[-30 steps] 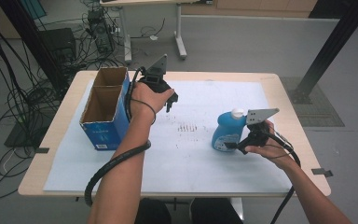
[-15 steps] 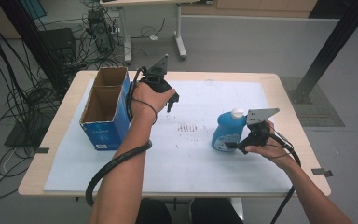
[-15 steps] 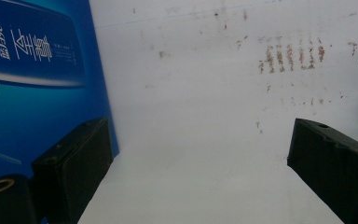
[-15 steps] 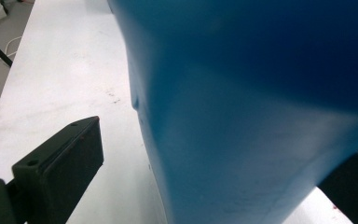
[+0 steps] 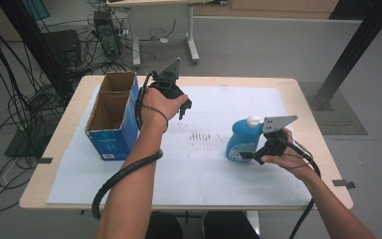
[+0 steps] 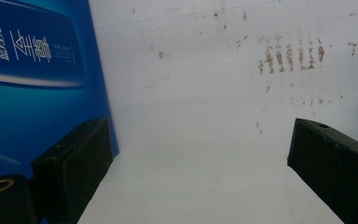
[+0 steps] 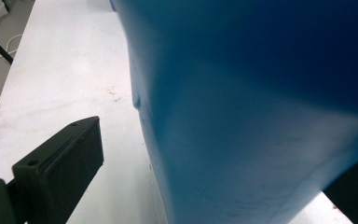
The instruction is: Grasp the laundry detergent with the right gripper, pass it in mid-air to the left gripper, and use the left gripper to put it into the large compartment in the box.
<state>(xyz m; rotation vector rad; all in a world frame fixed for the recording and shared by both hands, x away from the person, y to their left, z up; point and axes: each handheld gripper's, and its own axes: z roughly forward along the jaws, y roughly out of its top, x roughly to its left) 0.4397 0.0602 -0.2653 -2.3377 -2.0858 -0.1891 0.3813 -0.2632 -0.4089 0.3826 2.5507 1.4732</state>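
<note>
1. Blue bottle (image 5: 241, 141): upright on the white table cover (image 5: 219, 164), right of centre, white cap on top; in the right gripper view (image 7: 261, 107) seen as a broad blue wall very close to the lens.
2. Right gripper (image 5: 252, 155): held in the person's right hand (image 5: 288, 157), low at the bottle's near right side, grey three-cornered plate on top. Jaws spread wide, one at each side of the bottle's lower body. In the right gripper view (image 7: 205, 186) a clear strip of white cover visible between the left jaw and the bottle; right jaw largely hidden behind the bottle, contact there not determinable. Not closed on the bottle.
3. Left gripper (image 5: 184, 107): held in the person's left hand (image 5: 161, 104), above the table just beside the cardboard box, well apart from the bottle. In the left gripper view (image 6: 200, 163) jaws wide open, nothing between them, bare cover below.
4. Cardboard box (image 5: 113, 115): open-topped, blue printed sides, two compartments, standing at the left of the table; blue side with white lettering in the left gripper view (image 6: 32, 70), beside the left jaw.
5. Brown marks (image 5: 204, 135): rows of small smudges on the cover between box and bottle; also in the left gripper view (image 6: 291, 56).
</note>
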